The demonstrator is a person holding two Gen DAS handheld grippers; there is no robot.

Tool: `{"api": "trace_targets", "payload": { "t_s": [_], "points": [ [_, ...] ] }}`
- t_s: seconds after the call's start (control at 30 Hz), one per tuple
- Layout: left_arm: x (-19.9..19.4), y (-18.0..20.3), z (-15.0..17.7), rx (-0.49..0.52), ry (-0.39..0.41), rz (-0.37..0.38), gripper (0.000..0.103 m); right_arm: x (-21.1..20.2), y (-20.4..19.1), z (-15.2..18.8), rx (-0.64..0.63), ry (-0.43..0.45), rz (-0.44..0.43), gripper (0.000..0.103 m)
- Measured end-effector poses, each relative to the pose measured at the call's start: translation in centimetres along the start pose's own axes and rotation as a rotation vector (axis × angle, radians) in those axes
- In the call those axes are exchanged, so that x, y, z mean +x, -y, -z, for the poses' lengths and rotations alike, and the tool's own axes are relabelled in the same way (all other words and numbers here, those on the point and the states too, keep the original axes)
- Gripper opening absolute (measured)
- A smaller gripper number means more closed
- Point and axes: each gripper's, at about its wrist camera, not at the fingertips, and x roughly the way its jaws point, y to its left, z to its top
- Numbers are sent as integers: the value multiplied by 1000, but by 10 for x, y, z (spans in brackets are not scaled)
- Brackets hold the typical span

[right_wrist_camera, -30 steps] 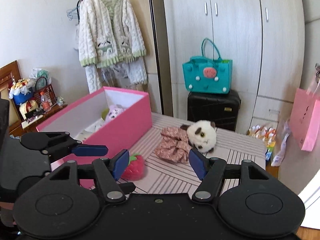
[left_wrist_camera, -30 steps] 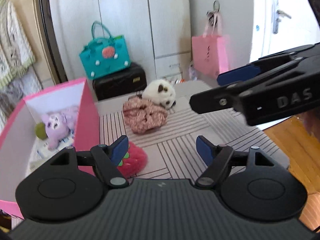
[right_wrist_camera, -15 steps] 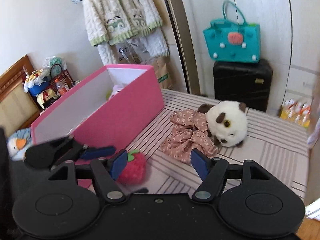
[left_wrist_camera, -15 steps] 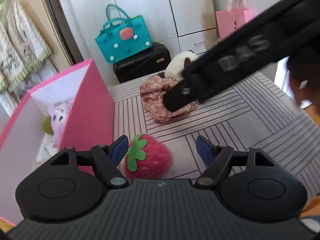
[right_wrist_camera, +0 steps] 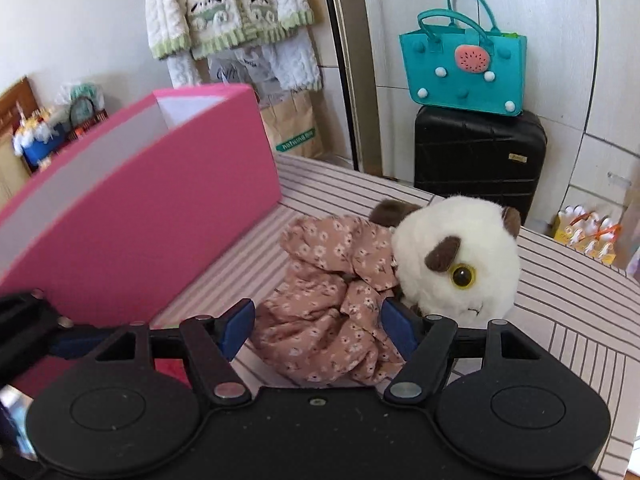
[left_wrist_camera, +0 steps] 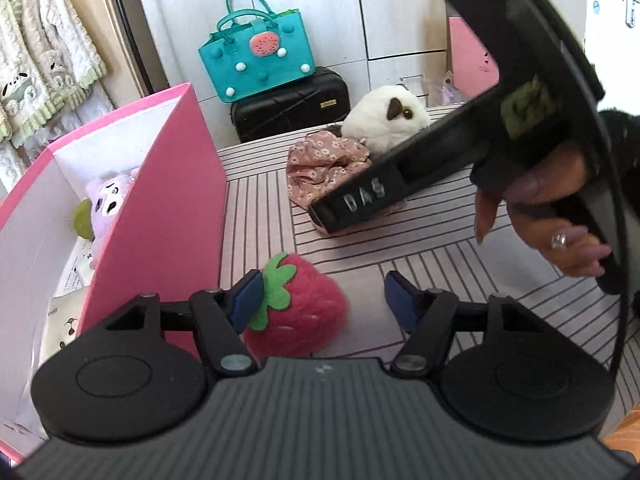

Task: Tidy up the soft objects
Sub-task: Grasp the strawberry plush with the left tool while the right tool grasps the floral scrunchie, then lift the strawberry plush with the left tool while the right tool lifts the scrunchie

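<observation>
Soft toys and a bundle of cloth lay on the striped table (left_wrist_camera: 460,264) beside a pink box (left_wrist_camera: 160,200). A red plush strawberry (left_wrist_camera: 296,316) with a green felt leaf sat next to the box's outer wall, just ahead of the left gripper (left_wrist_camera: 324,300). That gripper's blue-padded fingers were spread wide and held nothing; the left pad (left_wrist_camera: 248,300) was at the strawberry's leaf, though whether it touched could not be told, and the right pad stood clear of it.

Farther along the table lay a crumpled pink floral cloth (right_wrist_camera: 332,292), with a white plush animal (right_wrist_camera: 460,264) with brown ears and a yellow eye pressed against its far side. The right gripper (right_wrist_camera: 318,330) was low over the cloth, its fingers wide apart with one on either side of the bundle, not closed on it. In the left view this gripper showed as a black bar marked DAS, with a hand (left_wrist_camera: 548,208) on its handle.

Inside the box sat a lilac plush toy (left_wrist_camera: 110,196) beside something green, over some printed paper.

Behind the table stood a black suitcase (right_wrist_camera: 480,160) with a teal bag (right_wrist_camera: 460,72) on top, and a fuzzy white and green cardigan (right_wrist_camera: 228,8) hung on the wall.
</observation>
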Motion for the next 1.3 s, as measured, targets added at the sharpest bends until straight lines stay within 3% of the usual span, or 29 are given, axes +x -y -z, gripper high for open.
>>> {"api": "trace_targets", "payload": {
  "t_s": [0.17,0.23,0.27,0.3,0.4,0.63,0.97,1.03,1.1,1.17,1.23,1.3],
  "points": [
    [7,-6,-1,-46,-30,26,61,9,-7,10,-93,-8,59,74],
    [10,-6,1,-60,-30,27,56,7,-6,13,-96,1,67,62],
    [11,-7,2,-64,-30,24,52,5,-5,14,-84,8,63,46],
    [12,-8,2,-72,-34,26,41,2,-3,15,-77,15,61,29],
    [13,-11,6,-99,-35,39,35,-7,-1,18,-62,23,60,18],
    [10,-8,11,-92,-13,65,33,-34,-9,33,-43,47,47,17],
    [5,4,10,-66,-31,259,32,-96,1,74,27,61,103,17],
    [5,5,10,-68,-42,264,34,-105,5,82,41,52,121,18],
    [4,6,10,-76,-42,262,37,-108,11,88,54,41,120,29],
    [5,4,7,-94,-40,299,41,-108,14,94,36,44,98,33],
    [5,3,6,-100,-40,329,45,-109,15,102,-11,85,96,39],
    [6,6,5,-91,-26,321,48,-109,18,105,22,108,107,46]
  ]
}}
